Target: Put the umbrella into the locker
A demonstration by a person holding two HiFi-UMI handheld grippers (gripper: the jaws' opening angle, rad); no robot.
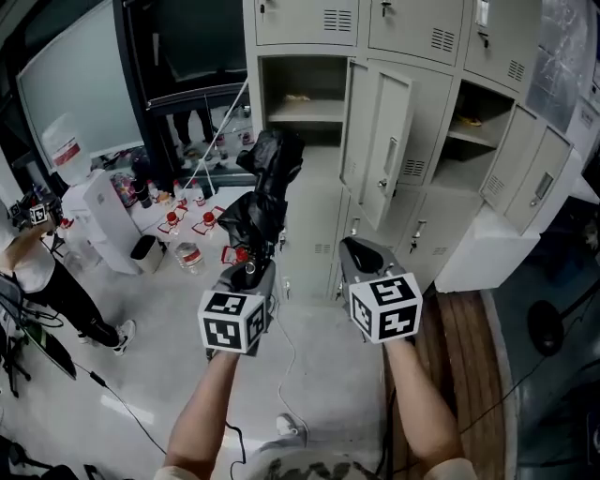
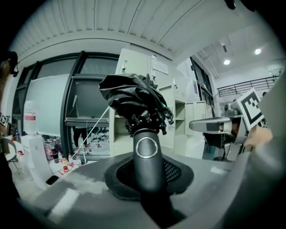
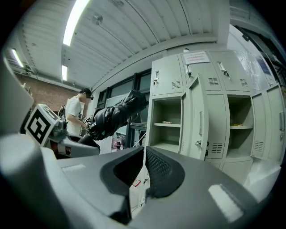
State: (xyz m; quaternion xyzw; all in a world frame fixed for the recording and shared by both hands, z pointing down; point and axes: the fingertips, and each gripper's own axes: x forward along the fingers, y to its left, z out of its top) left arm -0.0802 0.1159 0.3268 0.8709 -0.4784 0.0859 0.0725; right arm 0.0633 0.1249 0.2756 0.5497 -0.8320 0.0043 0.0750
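The object [image 1: 299, 97] on the open locker [image 1: 319, 80] shelf was too small to identify. The bystander [image 1: 28, 270] was cut off by the left edge.

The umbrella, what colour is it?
Black: the folded umbrella and its handle both. The left gripper view shows it best.

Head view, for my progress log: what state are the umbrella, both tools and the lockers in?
umbrella: folded, not yet in a locker.
left tool: shut on the umbrella's handle.
right tool: shut, empty.
locker behind umbrella: door open.
locker farther right: door open.
top lockers: doors shut.
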